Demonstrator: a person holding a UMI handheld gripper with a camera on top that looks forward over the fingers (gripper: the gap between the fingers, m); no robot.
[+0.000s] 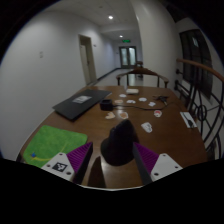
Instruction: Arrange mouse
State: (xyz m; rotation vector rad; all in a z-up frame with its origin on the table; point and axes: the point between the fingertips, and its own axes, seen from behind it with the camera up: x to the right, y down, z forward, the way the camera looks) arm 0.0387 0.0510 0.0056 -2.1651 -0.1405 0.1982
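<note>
Apparently the mouse point(120, 146), a dark rounded shape, is sitting between the two fingers of the gripper point(113, 163), whose purple pads point(146, 157) are closing narrowly against its sides, so it looks gripped, though whether it is lifted off the wooden table point(160, 145) is hard to tell. Beside the left finger a green mat point(48, 143) is lying; a laptop point(82, 103) and small white items point(147, 127) are resting farther on. Judging by this, the pickup is underway, and placing the mouse is remaining
</note>
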